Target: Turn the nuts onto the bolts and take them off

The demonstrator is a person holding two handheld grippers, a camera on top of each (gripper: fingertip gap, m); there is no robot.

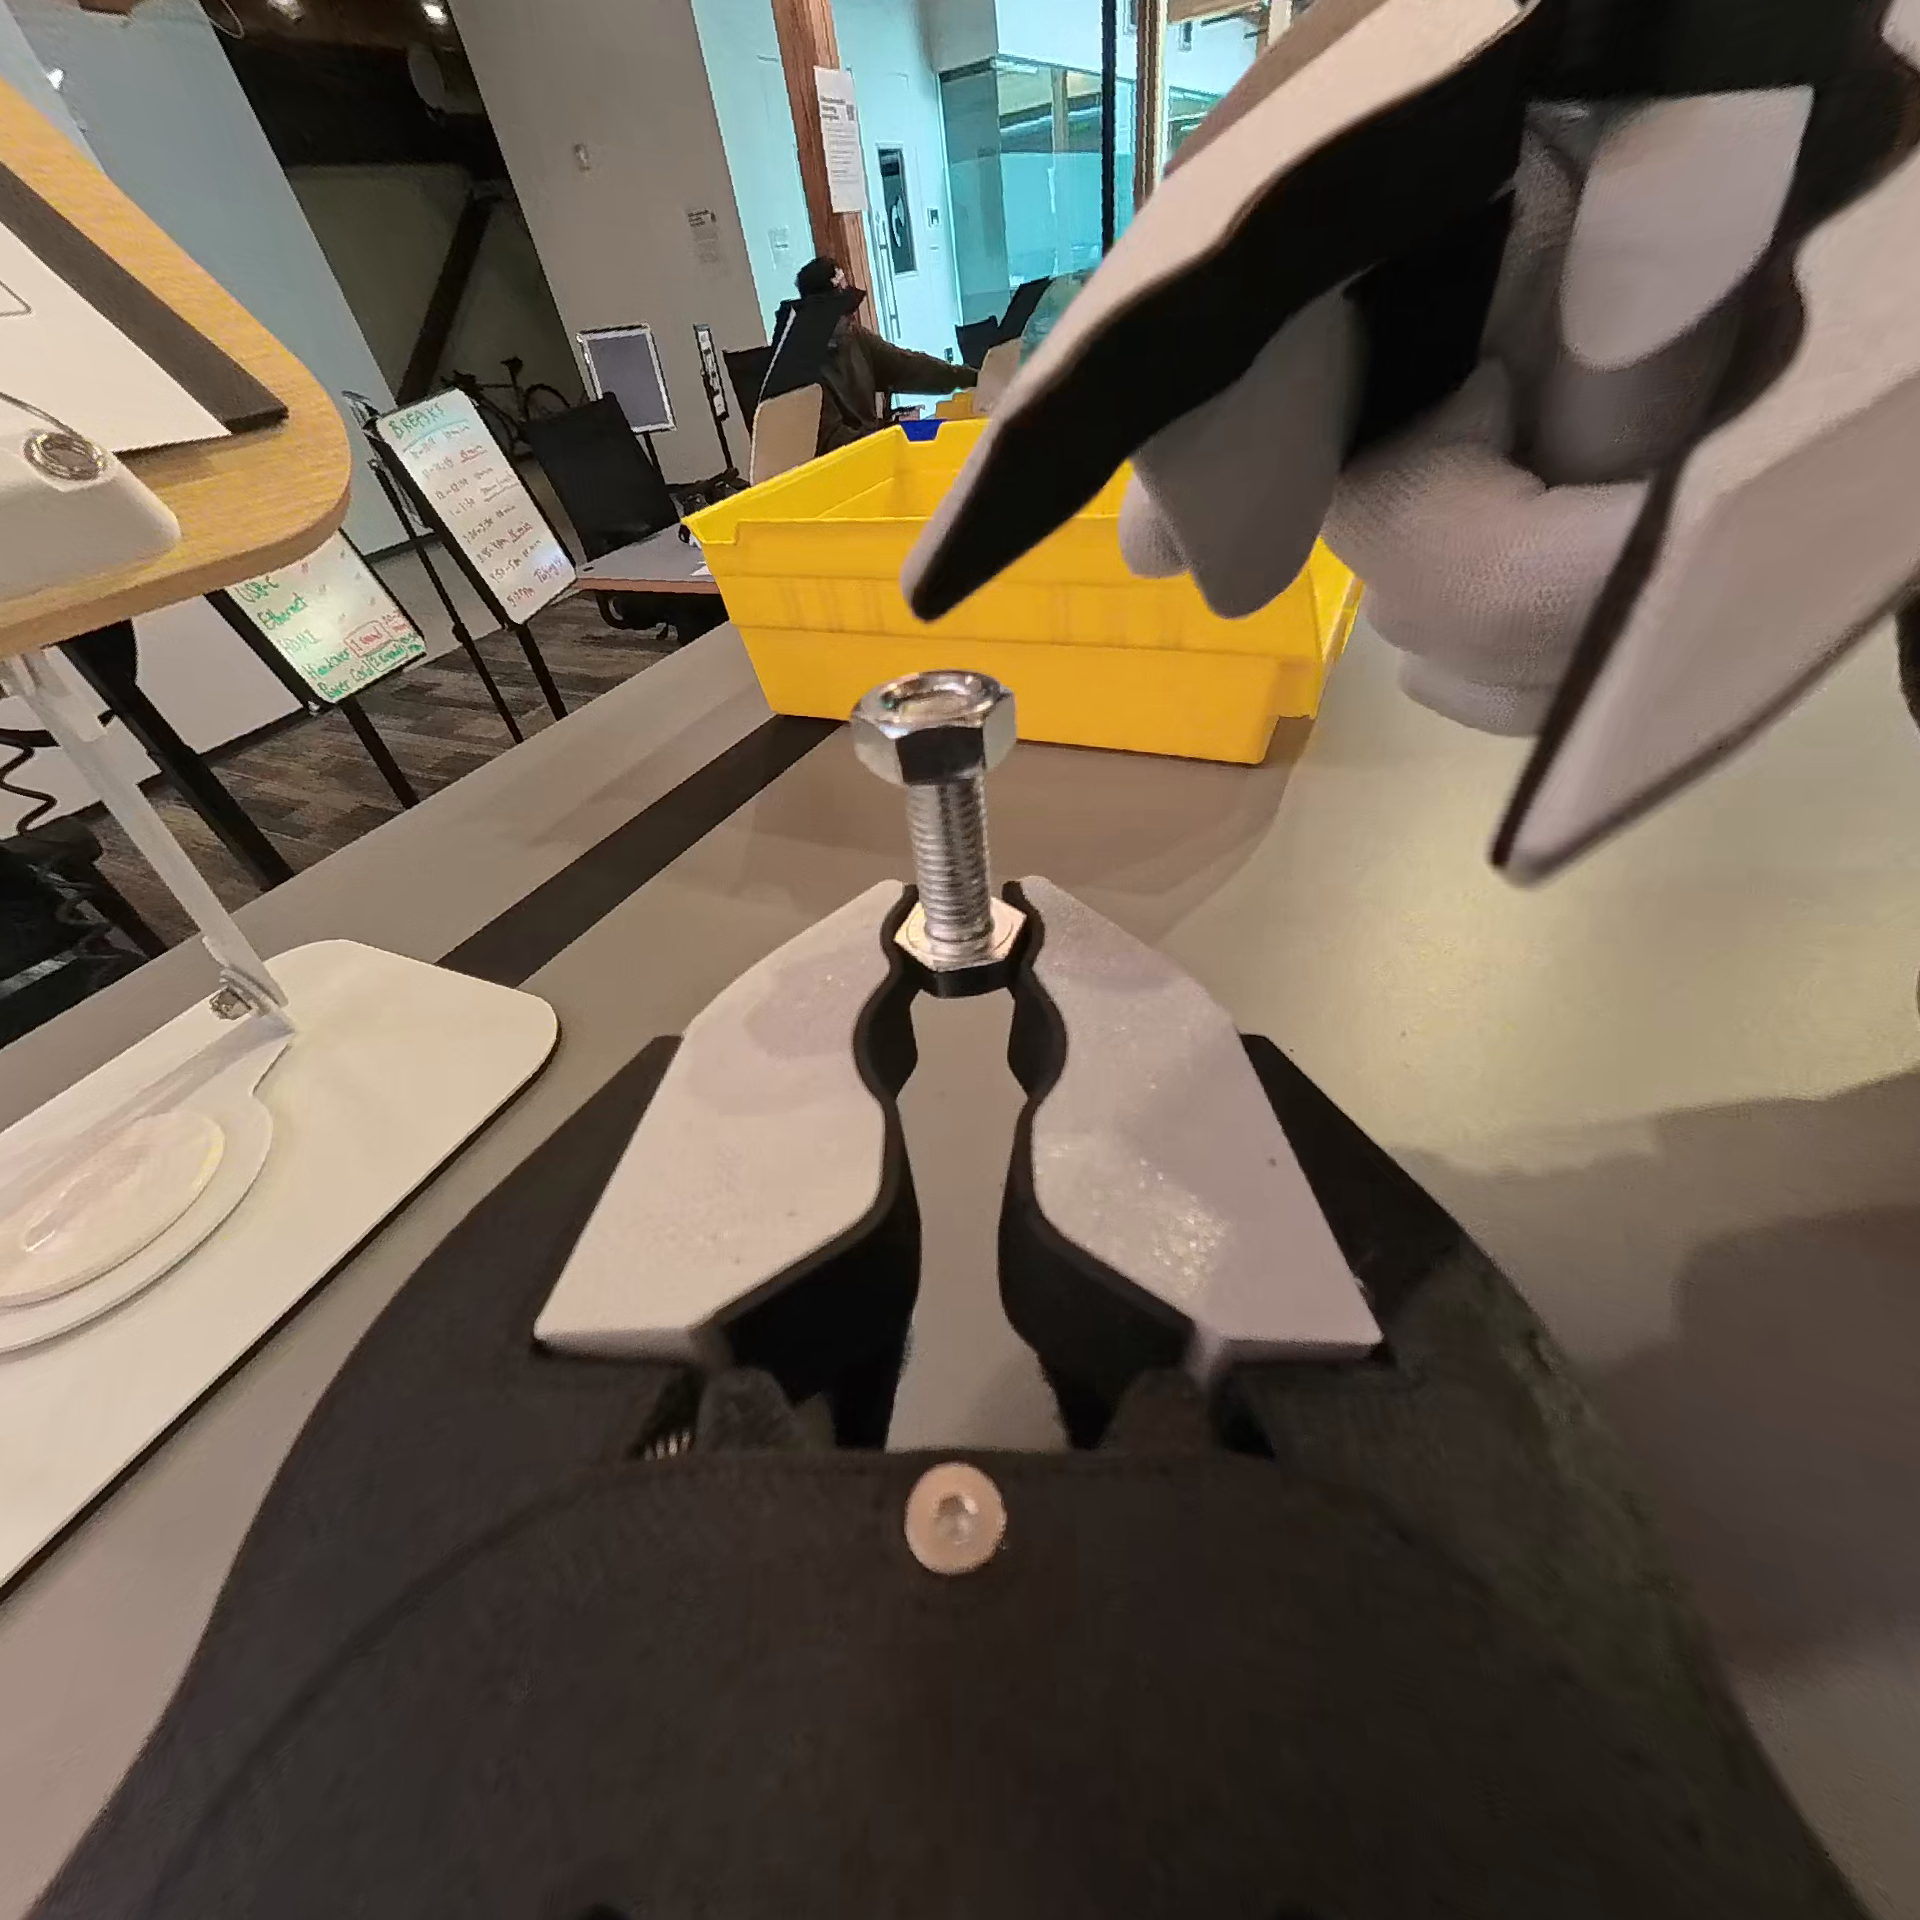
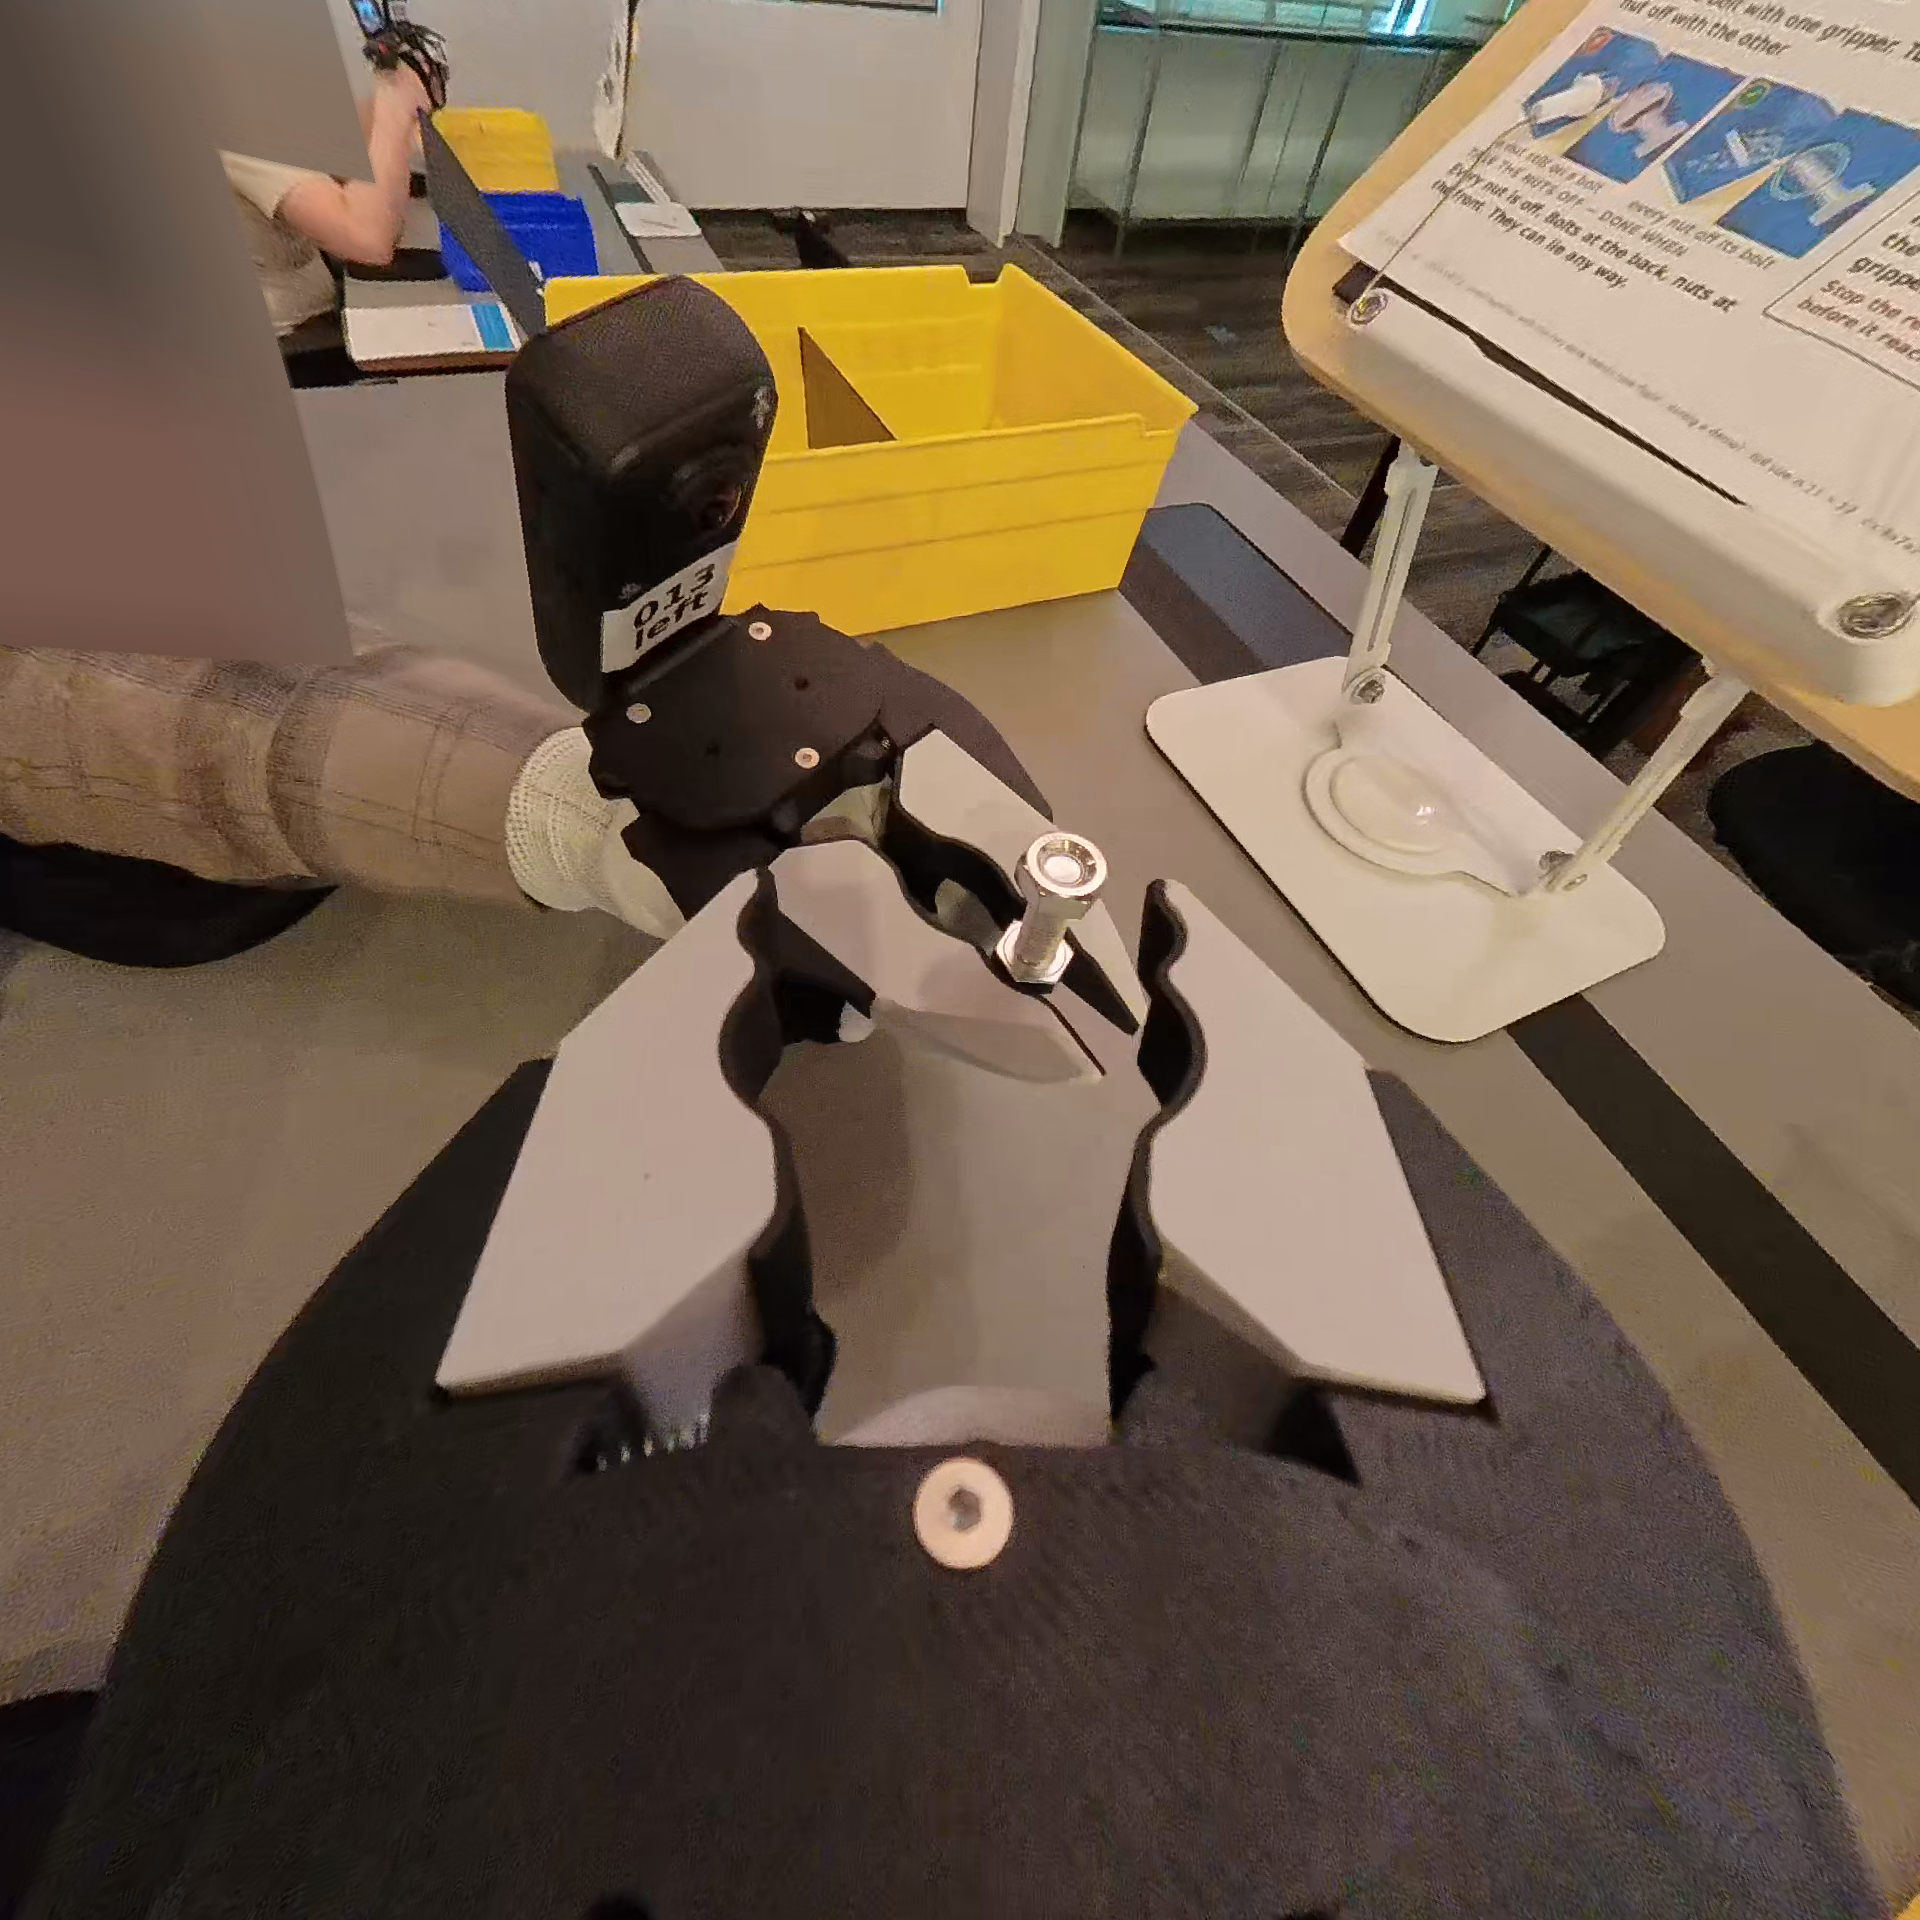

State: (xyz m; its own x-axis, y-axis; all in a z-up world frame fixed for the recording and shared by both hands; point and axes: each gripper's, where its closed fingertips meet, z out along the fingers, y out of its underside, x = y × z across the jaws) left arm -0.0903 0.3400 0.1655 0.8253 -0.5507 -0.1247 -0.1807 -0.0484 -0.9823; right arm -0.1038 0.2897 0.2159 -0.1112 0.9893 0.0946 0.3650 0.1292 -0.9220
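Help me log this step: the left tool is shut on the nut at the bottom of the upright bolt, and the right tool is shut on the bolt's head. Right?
Not quite. The right tool is open and apart from the bolt, as the right wrist view shows. The left tool is indeed shut on the nut.

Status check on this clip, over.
Left hand-held gripper shut on nut, bolt upright, head up. Right hand-held gripper open, nearby. Nothing between them.

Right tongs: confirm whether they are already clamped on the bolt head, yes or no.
No: the right tongs stand open, their tips apart on either side of the bolt head, which the left tongs hold up by the nut.
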